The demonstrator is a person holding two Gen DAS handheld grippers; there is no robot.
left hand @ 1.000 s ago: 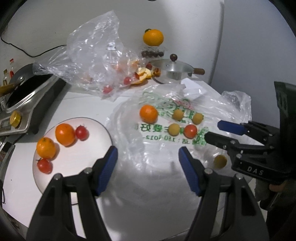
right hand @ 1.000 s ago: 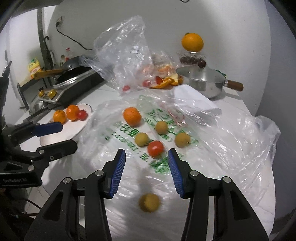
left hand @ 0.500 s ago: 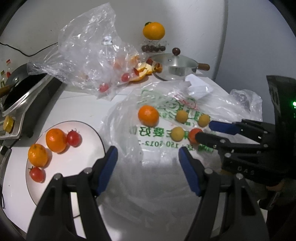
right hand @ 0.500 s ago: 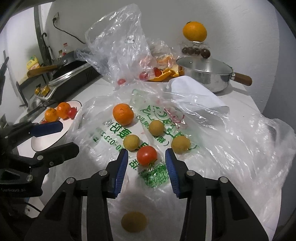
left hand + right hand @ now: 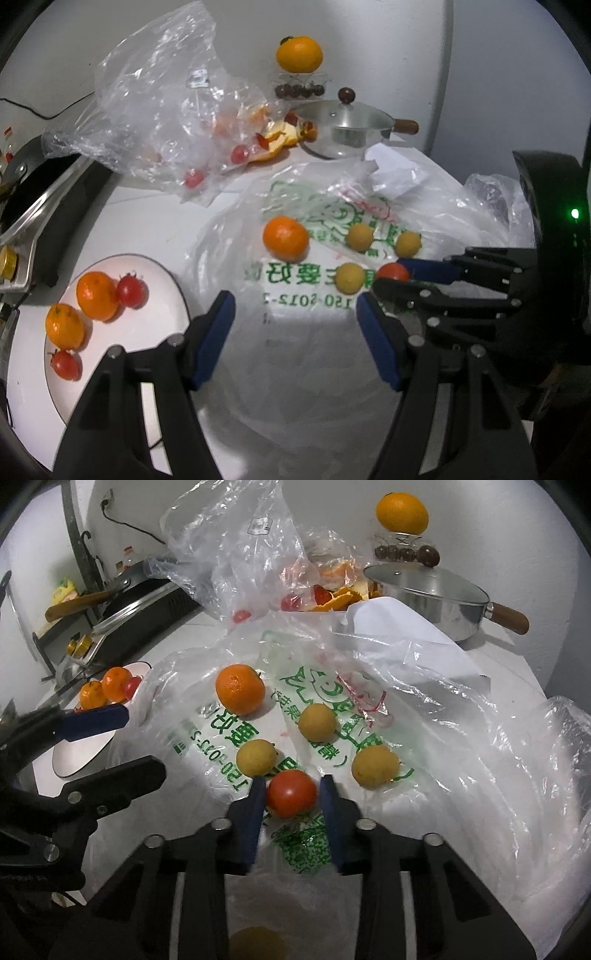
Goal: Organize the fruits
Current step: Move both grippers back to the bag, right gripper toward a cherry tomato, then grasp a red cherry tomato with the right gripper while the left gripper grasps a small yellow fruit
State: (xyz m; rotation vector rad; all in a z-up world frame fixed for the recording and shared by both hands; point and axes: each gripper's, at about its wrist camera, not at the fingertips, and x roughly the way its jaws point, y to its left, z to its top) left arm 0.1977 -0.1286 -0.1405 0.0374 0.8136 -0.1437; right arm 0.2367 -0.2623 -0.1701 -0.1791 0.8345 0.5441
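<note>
A red tomato (image 5: 291, 794) lies on the flattened printed plastic bag (image 5: 424, 716), and my right gripper (image 5: 292, 786) is shut on it, one blue pad pressed to each side. In the left wrist view that gripper (image 5: 391, 275) reaches in from the right over the same tomato (image 5: 393, 271). An orange (image 5: 240, 688) and three yellow fruits (image 5: 317, 722) rest on the bag just beyond; another yellow fruit (image 5: 255, 941) shows under the right gripper's body. My left gripper (image 5: 294, 301) hangs open above the bag with nothing between its fingers. A white plate (image 5: 147, 350) to its left holds two oranges and two tomatoes.
A lidded steel pot (image 5: 347, 129) with a wooden handle stands at the back. Beside it a crumpled clear bag (image 5: 166, 110) holds small tomatoes and orange peel. A stove with a pan (image 5: 37, 206) fills the left edge. An orange (image 5: 299, 53) tops a glass stand by the wall.
My right gripper moved forward until the red tomato sat between its fingers, then its jaws closed on it. The left gripper drifted forward over the bag, still open.
</note>
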